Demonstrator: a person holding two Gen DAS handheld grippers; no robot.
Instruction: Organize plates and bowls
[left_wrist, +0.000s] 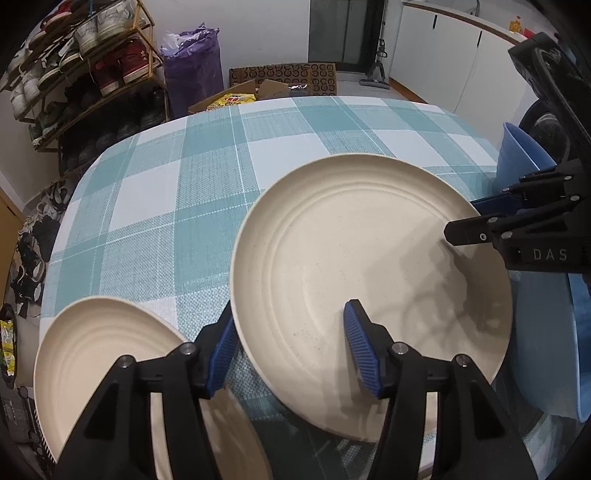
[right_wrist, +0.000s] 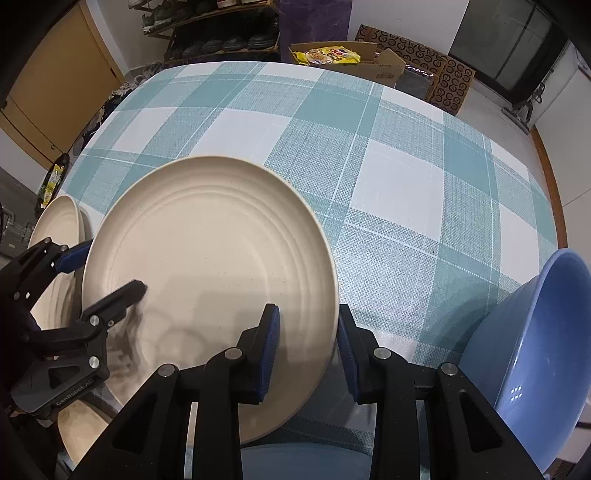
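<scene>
Left wrist view: left gripper (left_wrist: 291, 347) and right gripper (right_wrist: 308, 354) both straddle, unclenched, the raised cream plate's (left_wrist: 369, 280) opposite rims at frame centre; checked tablecloth (left_wrist: 177, 184) beyond lies bare.

My table (right_wrist: 399, 173) wears a teal-and-white checked cloth. A cream plate (left_wrist: 99, 350) rests on it at my left.

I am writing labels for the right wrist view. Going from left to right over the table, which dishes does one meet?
Smaller cream plate → large cream plate, its rim between the jaws of both the left gripper and the right gripper → blue bowl.
</scene>
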